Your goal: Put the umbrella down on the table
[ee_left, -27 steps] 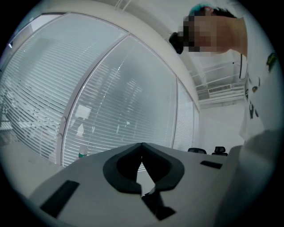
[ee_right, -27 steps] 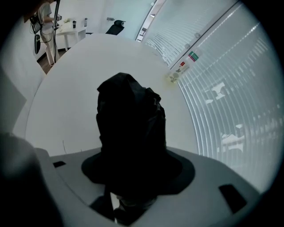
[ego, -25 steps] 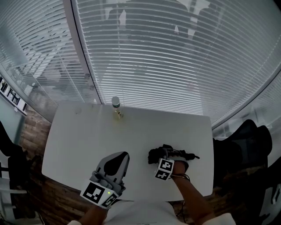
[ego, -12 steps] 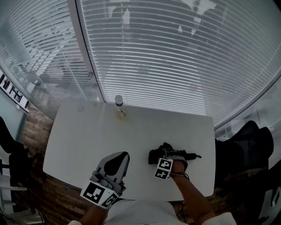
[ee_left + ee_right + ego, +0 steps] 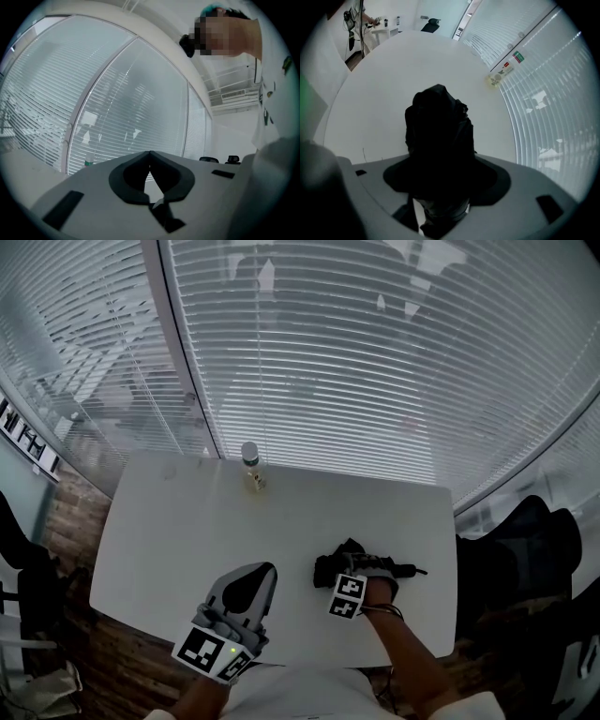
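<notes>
I'm releasing the folded black umbrella (image 5: 438, 126), now lying on the table (image 5: 187, 531). The right gripper's (image 5: 349, 576) jaws are just spreading around it, and the left gripper's (image 5: 149, 154) are sitting together, empty. Next, I'm lifting straight clear.

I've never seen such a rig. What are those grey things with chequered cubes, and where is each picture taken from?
A person holds a grey claw tool in each hand; there is no robot. One camera sits on the person's head, looking down; one rides on each claw. On the white table are a small pale bottle by the blinds and a folded black umbrella. The left claw is shut and empty. The right claw points down over the umbrella, which lies between its jaws; they have just been opening, apparently letting go.
</notes>
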Demonstrator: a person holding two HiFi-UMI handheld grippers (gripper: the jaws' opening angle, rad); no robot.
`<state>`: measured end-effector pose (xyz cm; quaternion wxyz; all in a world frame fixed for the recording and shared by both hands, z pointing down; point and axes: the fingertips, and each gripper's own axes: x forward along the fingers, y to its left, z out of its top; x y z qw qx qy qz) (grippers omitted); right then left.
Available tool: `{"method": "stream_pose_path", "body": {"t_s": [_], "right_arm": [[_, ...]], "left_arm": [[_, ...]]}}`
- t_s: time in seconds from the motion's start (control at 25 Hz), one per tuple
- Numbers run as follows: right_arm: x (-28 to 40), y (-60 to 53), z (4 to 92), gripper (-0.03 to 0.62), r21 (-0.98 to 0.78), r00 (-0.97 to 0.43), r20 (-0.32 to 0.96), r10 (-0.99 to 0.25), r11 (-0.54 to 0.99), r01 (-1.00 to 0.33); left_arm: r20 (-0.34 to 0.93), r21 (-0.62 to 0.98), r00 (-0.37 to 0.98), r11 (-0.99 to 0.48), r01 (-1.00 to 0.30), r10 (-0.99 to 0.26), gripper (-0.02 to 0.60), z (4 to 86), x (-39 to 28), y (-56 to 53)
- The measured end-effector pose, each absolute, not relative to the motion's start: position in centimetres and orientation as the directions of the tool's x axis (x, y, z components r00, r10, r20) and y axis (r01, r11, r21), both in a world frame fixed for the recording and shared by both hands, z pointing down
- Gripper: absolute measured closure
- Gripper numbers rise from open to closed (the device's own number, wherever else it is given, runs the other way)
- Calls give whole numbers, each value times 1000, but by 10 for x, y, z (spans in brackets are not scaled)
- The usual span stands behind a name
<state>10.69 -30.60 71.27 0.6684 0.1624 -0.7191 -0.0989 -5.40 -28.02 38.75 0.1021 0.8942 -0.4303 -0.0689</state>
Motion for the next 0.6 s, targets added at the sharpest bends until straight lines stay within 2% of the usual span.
{"method": "stream_pose_path", "body": {"t_s": [0.08, 0.32, 0.6], "right_arm": [[108, -304, 711, 272, 369, -58, 925, -376, 924, -101], [111, -297, 696, 269, 384, -80, 915, -395, 915, -127], [118, -294, 657, 296, 408, -132, 888, -441, 887, -214]], "left_arm": [[-37, 241, 622, -611, -754, -782, 569, 387, -53, -279], [-37, 243, 627, -615, -750, -778, 569, 388, -51, -277], [-39, 242, 639, -628, -739, -768, 569, 387, -45, -275]]}}
